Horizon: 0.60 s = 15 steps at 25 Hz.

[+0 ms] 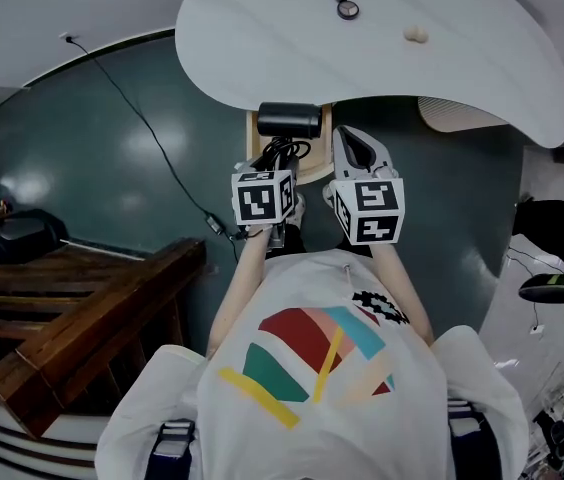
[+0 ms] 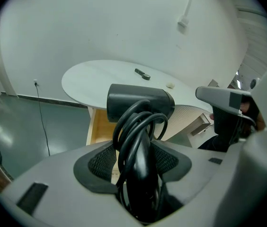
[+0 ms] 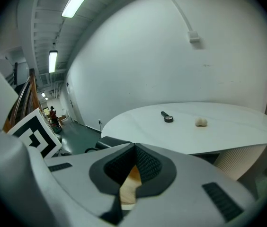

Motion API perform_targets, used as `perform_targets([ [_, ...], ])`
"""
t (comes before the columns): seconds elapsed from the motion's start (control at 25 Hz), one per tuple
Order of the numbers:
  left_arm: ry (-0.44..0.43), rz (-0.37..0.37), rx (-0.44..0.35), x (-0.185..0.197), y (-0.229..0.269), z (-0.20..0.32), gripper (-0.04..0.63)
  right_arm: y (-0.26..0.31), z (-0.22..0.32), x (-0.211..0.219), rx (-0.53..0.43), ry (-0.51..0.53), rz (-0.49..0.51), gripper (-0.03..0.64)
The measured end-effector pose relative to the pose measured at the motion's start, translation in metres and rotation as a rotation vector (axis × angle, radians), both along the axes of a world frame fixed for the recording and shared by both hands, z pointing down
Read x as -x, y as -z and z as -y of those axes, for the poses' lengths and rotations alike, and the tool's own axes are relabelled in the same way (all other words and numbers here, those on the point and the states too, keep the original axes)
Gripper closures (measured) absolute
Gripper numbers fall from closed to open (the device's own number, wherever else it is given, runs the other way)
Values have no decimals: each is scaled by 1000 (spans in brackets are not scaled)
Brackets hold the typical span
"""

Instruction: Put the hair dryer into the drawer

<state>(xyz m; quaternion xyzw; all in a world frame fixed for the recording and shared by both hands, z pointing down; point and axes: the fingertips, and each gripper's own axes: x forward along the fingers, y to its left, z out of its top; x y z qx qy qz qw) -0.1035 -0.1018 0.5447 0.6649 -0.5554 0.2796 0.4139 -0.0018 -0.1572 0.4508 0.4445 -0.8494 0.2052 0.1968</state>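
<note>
Left gripper (image 2: 140, 161) is clamped on the handle of the black plastic hair dryer (image 2: 140, 100), cord coiled round it, held over the open pale-wood drawer (image 1: 314, 166) beneath the near edge of the white oval table top (image 1: 382, 63). Right gripper (image 3: 134, 154): jaws together, empty. Advised: lower it slowly and level, keeping the cord bundled. Room looks tight under the table's edge and free toward the person.
</note>
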Motion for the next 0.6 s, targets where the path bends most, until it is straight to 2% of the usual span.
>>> perform_targets([
  [0.6,-48,20,196,-2,-45,-14,359,-14,0,-25,40,-80,0,606],
])
